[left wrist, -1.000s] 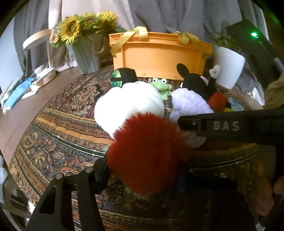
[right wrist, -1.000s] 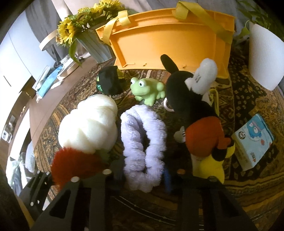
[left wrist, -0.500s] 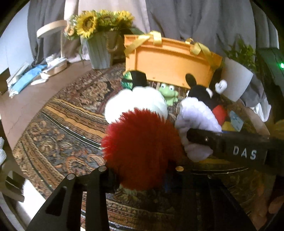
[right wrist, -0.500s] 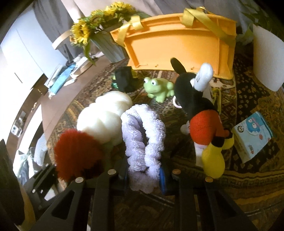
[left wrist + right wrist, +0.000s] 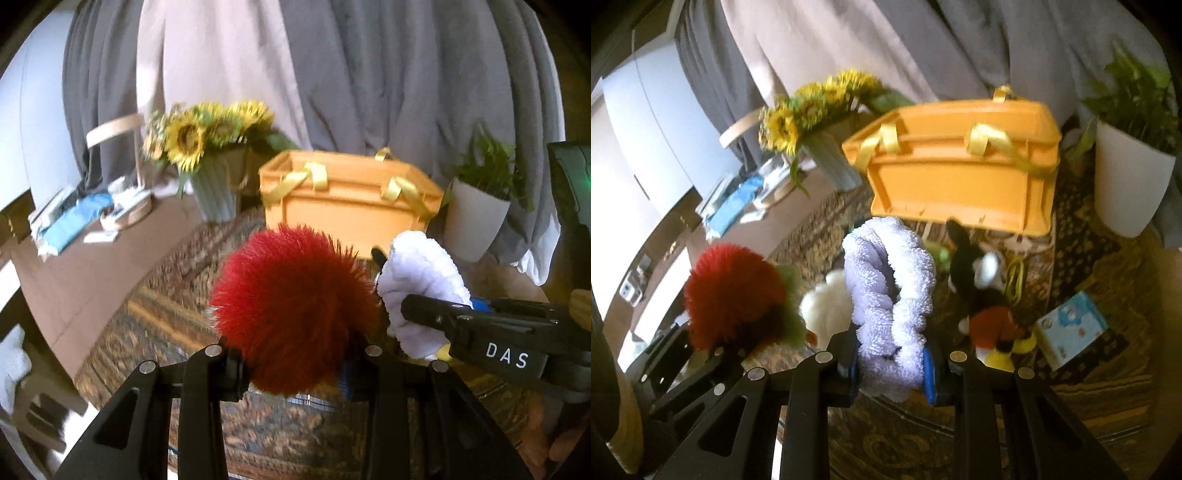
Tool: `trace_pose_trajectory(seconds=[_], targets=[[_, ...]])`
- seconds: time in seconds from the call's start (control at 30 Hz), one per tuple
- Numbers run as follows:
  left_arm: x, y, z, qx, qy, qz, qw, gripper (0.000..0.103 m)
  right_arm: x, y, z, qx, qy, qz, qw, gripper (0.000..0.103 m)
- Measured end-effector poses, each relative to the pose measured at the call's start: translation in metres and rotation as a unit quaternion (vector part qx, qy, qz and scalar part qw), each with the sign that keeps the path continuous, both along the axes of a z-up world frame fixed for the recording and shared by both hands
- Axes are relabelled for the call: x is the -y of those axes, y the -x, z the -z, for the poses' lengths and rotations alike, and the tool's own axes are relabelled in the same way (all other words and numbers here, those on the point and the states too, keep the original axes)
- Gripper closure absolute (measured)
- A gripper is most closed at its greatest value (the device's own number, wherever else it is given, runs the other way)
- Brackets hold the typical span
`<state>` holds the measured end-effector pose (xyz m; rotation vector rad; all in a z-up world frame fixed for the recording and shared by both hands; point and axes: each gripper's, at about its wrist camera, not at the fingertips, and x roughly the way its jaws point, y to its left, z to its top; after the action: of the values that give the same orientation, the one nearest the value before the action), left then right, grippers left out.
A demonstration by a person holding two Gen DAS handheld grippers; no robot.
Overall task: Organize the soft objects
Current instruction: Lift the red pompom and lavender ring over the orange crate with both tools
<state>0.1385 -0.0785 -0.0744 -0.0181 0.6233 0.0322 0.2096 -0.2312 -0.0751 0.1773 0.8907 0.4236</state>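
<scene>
My left gripper (image 5: 295, 363) is shut on a red fluffy pompom (image 5: 295, 310) and holds it above the patterned rug. It also shows in the right wrist view (image 5: 733, 291), at the left. My right gripper (image 5: 890, 365) is shut on a lilac terry scrunchie (image 5: 890, 291), lifted off the rug; it shows at the right in the left wrist view (image 5: 421, 284). The orange bin (image 5: 960, 173) with yellow ribbon handles stands behind. A white plush (image 5: 827, 310), a Mickey plush (image 5: 982, 291) and a partly hidden green frog (image 5: 938, 253) lie on the rug.
A sunflower vase (image 5: 214, 155) stands left of the bin and a white plant pot (image 5: 1130, 188) right of it. A small blue-and-white packet (image 5: 1071, 328) lies on the rug (image 5: 1108, 266) at the right. Papers and a round wooden stand (image 5: 122, 177) sit on the bare table at the left.
Both grippers rose from the rug, carrying the pompom and the scrunchie upward and toward the orange bin. The white plush stayed on the rug.
</scene>
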Motion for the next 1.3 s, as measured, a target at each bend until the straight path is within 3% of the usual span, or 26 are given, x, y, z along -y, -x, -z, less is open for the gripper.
trace_pose_trajectory(seconds=[0.27, 0.5, 0.67, 1.03, 1.3], targets=[[-0.018, -0.034, -0.036, 0.021, 0.01, 0.063, 0.9977, 0.067, -0.007, -0.014, -0.037, 0.04, 0.0, 0.067, 0.997, 0.076], [-0.026, -0.064, -0.066, 0.06, -0.021, 0.122, 0.9905, 0.067, -0.014, -0.026, -0.059, 0.074, 0.002, 0.126, 0.989, 0.076], [-0.033, -0.09, -0.081, 0.073, -0.019, 0.153, 0.9854, 0.067, -0.02, -0.041, -0.072, 0.09, 0.005, 0.157, 0.983, 0.076], [-0.03, -0.151, -0.107, 0.091, -0.015, 0.171, 0.9809, 0.067, -0.021, -0.089, -0.101, 0.12, 0.024, 0.177, 0.977, 0.076], [-0.013, -0.203, -0.114, 0.079, -0.028, 0.169, 0.9821, 0.067, -0.002, -0.144, -0.098, 0.094, 0.024, 0.186, 0.978, 0.076]])
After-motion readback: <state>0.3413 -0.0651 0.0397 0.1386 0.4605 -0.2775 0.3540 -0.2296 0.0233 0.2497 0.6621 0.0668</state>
